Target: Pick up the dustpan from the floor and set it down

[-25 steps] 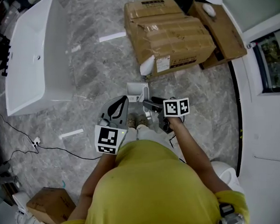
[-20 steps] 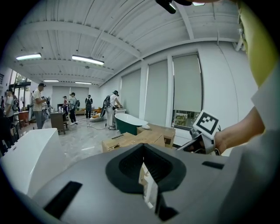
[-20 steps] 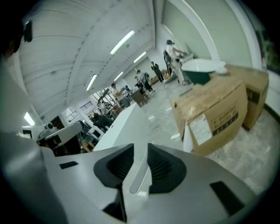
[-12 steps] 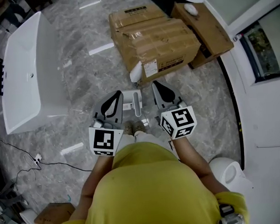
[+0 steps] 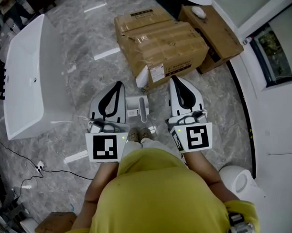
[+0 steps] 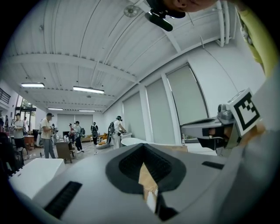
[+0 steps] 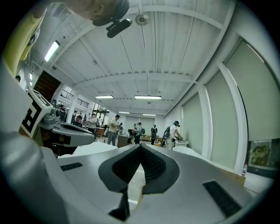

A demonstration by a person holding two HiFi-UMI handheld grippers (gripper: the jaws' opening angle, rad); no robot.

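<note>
Dustpan [image 5: 136, 107] on floor [image 5: 86, 63] between left gripper's [image 5: 118, 85] and right gripper's [image 5: 175, 80] fingers [image 5: 174, 91]

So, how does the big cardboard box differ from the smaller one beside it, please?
The big box is wider, with a crumpled top; the smaller box has a flat one. The big box is torn at its near corner, showing white; the smaller box shows no tear. Only the smaller box, not the big box, carries a small white object. Both are cardboard, on the floor.
</note>
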